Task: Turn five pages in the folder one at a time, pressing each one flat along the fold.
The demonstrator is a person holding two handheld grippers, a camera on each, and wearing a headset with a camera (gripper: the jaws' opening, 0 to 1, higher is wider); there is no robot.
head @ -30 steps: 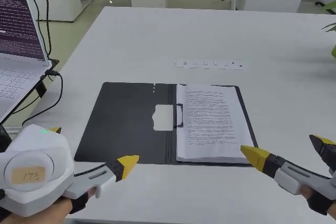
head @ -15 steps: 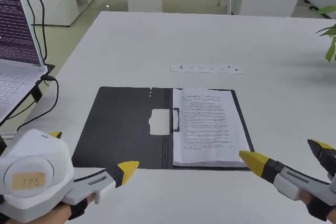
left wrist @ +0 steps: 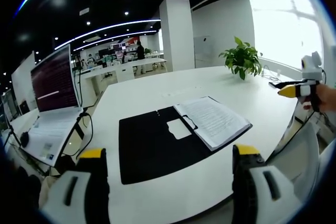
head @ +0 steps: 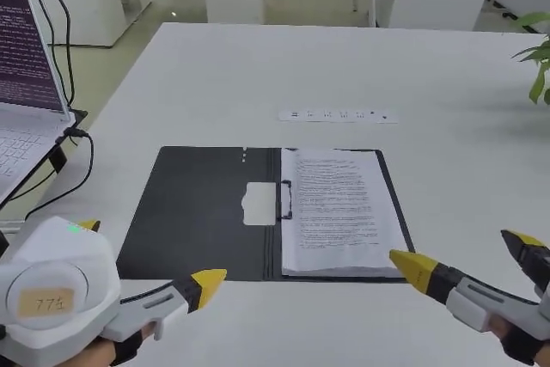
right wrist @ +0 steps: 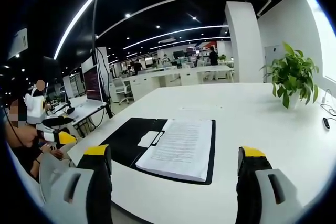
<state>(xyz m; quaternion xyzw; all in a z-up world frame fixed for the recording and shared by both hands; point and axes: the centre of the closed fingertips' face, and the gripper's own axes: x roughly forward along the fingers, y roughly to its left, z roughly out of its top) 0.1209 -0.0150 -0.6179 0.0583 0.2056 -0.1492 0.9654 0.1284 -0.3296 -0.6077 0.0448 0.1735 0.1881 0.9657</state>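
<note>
A black folder (head: 202, 212) lies open on the white table, its stack of printed pages (head: 335, 208) on the right half under a clip at the spine (head: 284, 199). The folder (left wrist: 152, 142) and pages (left wrist: 212, 121) also show in the left gripper view, and the pages (right wrist: 181, 148) in the right gripper view. My left gripper (head: 142, 255) hovers open at the table's near edge, left of the folder. My right gripper (head: 468, 255) is open at the near right, short of the folder's corner. Neither holds anything.
A laptop (head: 21, 83) with cables sits at the left on a stand. A white power strip (head: 339, 115) lies beyond the folder. A potted plant (head: 537, 49) stands at the far right edge. The table (head: 284, 66) stretches away behind the folder.
The head camera has tilted slightly, so the folder sits a little lower in view. Both grippers stay open near the table's front edge, nearly still.
</note>
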